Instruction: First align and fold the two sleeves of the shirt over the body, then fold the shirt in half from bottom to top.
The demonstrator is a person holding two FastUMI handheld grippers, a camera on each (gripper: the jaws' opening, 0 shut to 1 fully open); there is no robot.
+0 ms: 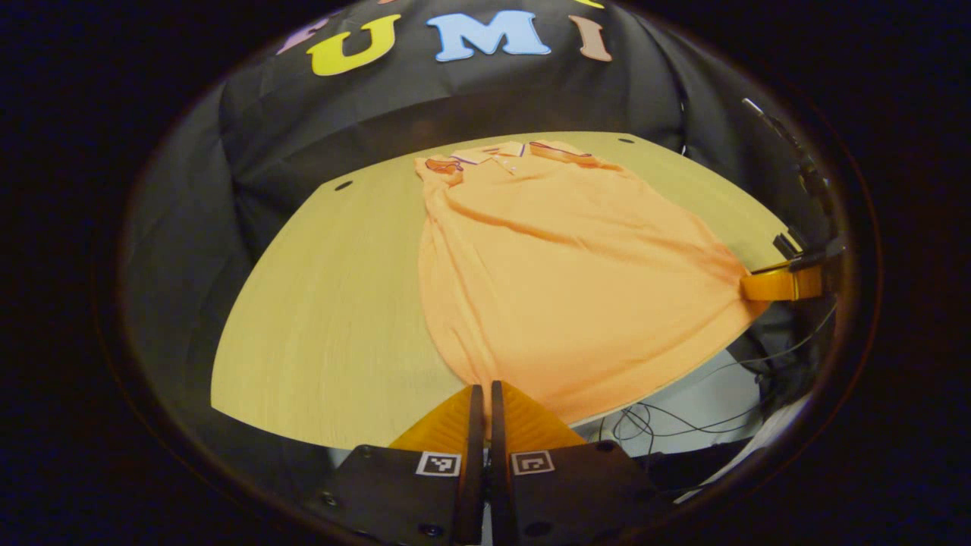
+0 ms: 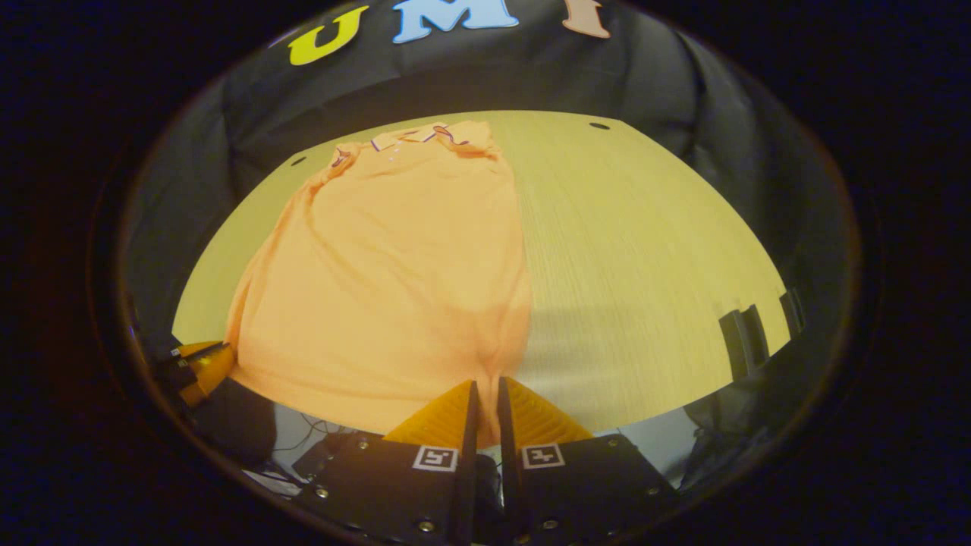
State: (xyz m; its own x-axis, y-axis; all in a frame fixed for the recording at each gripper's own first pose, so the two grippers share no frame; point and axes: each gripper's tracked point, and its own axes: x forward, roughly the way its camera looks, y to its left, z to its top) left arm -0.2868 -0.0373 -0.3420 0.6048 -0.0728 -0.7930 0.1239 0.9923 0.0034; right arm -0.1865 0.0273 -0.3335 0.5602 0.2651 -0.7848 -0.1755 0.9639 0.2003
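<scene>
Now I hold the shirt (image 1: 561,273) by its bottom hem, one corner in each gripper; the sleeves look already folded in, since the body lies as a narrow panel with no sleeve sticking out. In the left gripper view my left gripper (image 1: 486,398) sits at the bottom centre, its jaws pressed together on the hem corner; the cloth runs from there up to the collar (image 1: 497,155) near the top centre, lying on the table (image 1: 334,303). At the right edge of that view I see my right gripper (image 1: 781,282) at the other corner.

In the right gripper view that gripper sits at the bottom centre, jaws nearly closed with a fold of hem pinched between them; the left one shows at the lower left, just beside the hem.

I judge the sleeve step done and the bottom-to-top fold about to start; I grip both corners so the hem stays level as it travels. The next move calls for lifting both together toward the collar; uneven lifting could skew the fold or drag the sleeves loose.
</scene>
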